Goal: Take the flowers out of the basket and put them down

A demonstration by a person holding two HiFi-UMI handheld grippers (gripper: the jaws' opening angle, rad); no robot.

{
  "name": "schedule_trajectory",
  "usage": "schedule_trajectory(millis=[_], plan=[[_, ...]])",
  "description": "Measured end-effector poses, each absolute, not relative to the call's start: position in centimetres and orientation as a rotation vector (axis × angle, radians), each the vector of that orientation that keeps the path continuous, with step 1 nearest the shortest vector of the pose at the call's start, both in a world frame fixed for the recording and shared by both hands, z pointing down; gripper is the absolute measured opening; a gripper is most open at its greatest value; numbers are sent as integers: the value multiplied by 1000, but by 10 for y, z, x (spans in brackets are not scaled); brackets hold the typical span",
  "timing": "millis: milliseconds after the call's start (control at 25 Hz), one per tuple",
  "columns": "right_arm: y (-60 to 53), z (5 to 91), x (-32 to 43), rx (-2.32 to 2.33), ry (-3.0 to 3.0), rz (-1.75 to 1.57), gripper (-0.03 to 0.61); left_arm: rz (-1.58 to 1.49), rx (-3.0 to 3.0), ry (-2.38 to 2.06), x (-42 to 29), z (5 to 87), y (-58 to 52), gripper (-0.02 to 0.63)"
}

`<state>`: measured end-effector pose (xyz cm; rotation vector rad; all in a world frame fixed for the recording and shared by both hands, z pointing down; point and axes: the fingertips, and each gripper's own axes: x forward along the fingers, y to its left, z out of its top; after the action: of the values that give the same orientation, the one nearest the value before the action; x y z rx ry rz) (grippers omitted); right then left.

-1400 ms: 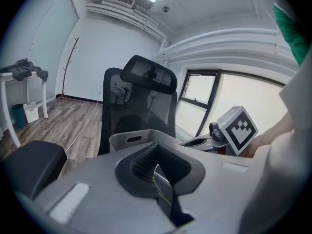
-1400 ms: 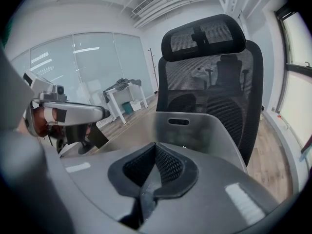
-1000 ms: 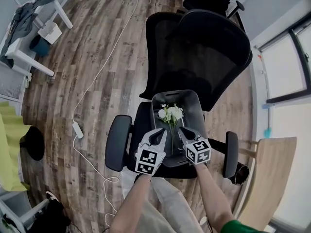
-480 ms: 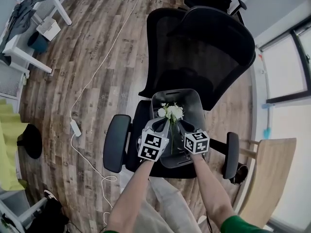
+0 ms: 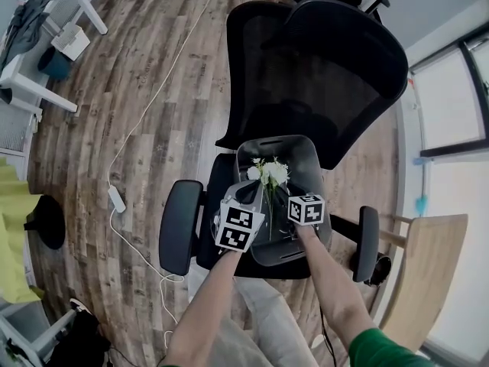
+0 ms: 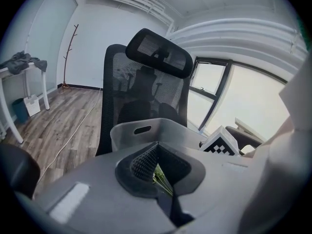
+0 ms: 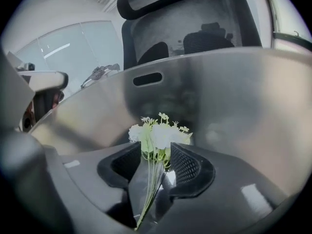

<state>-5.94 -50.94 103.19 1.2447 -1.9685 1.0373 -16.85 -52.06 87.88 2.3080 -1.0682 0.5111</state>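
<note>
Wood-plank floor (image 5: 153, 90) and a black mesh office chair (image 5: 321, 75) fill the head view. The grey basket (image 5: 306, 155) sits on the seat, and the white flowers (image 5: 269, 171) stand upright inside it. Over the last second my right gripper (image 5: 284, 199) has sunk from the near rim into the basket beside the stems. The left gripper (image 5: 248, 193) has edged forward too (its marker cube hides most of it).

In the left gripper view, its fingers (image 6: 144, 162) are closed together with green stems pinched between them, and the basket's far wall rises beyond.

In the right gripper view, these fingers (image 7: 187, 167) have just been opening and stand wide. The stems rise between them with neither pad pressing. I judge the left has the bunch, the right is lined up for a second hold, and the lift out hasn't begun.
</note>
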Motion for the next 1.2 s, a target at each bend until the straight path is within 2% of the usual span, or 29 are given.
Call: schedule_trajectory(millis=[120, 680, 1000, 1200], plan=[[-509, 1051, -59, 1231, -1948, 1084, 230, 497, 2298, -1074, -174, 879, -519, 15], [-509, 1107, -60, 1193, -1862, 1174, 244, 491, 2290, -1054, -175, 892, -513, 15], [-508, 1122, -66, 1153, -1853, 1168, 218, 487, 2295, -1087, -174, 893, -515, 15], [-511, 1129, -71, 1145, -1841, 1154, 165, 486, 2299, -1096, -177, 894, -516, 15]])
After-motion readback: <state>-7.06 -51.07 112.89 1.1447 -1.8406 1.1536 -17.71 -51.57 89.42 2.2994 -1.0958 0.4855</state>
